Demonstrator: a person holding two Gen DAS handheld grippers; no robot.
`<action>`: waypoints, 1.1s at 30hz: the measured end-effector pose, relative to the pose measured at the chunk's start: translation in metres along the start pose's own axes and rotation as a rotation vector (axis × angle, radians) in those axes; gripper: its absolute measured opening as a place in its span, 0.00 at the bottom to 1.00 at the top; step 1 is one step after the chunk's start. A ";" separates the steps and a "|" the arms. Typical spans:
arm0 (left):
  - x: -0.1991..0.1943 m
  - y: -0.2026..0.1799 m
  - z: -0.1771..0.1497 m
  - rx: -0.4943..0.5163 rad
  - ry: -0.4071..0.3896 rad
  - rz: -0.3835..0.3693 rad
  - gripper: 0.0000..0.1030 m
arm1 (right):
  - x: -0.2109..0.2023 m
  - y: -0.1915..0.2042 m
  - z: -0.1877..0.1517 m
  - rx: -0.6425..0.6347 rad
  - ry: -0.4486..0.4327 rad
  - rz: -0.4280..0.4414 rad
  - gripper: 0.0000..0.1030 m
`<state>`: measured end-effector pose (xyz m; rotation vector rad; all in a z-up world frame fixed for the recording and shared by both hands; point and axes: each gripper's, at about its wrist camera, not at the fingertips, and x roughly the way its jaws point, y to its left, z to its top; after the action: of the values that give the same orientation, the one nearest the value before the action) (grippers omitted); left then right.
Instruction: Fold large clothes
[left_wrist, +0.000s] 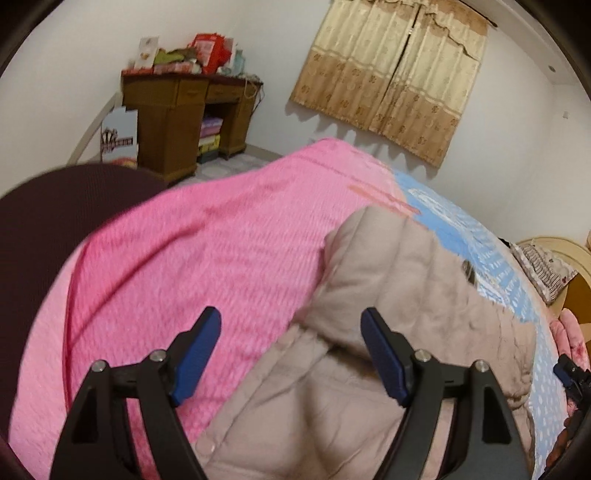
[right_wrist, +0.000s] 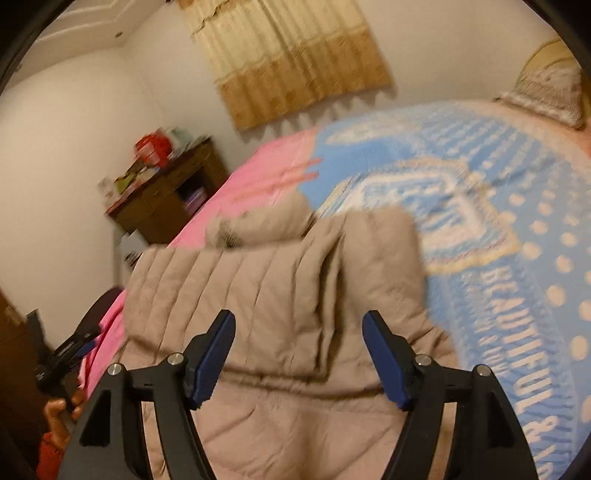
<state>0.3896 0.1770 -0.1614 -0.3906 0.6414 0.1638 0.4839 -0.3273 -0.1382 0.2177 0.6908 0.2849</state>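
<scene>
A beige quilted puffer jacket (left_wrist: 388, 295) lies partly folded on the bed, across the seam of the pink cover (left_wrist: 192, 258) and the blue patterned cover (right_wrist: 498, 221). It also shows in the right wrist view (right_wrist: 280, 288), with a fur-trimmed hood at its far end. My left gripper (left_wrist: 291, 350) is open and empty, hovering over the jacket's near left edge. My right gripper (right_wrist: 299, 354) is open and empty above the jacket's near part. The left gripper (right_wrist: 70, 350) shows at the far left of the right wrist view, and the right gripper (left_wrist: 570, 373) at the right edge of the left wrist view.
A brown wooden desk (left_wrist: 177, 122) piled with boxes stands by the wall past the bed's foot. A dark rounded chair back (left_wrist: 44, 229) is at the left. Beige curtains (left_wrist: 391, 74) hang on the far wall. A pillow (right_wrist: 550, 92) and headboard lie at the far right.
</scene>
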 end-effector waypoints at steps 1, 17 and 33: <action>0.002 -0.009 0.005 0.014 -0.005 0.002 0.79 | 0.003 0.009 0.005 -0.040 0.004 -0.035 0.70; 0.108 -0.007 -0.005 -0.030 0.178 0.193 0.94 | 0.135 0.012 -0.005 -0.072 0.206 0.046 0.57; 0.097 -0.009 -0.007 0.016 0.230 0.200 0.98 | 0.143 0.022 -0.023 -0.143 0.281 -0.049 0.57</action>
<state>0.4650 0.1690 -0.2237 -0.3313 0.9089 0.3071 0.5700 -0.2577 -0.2335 0.0237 0.9486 0.3194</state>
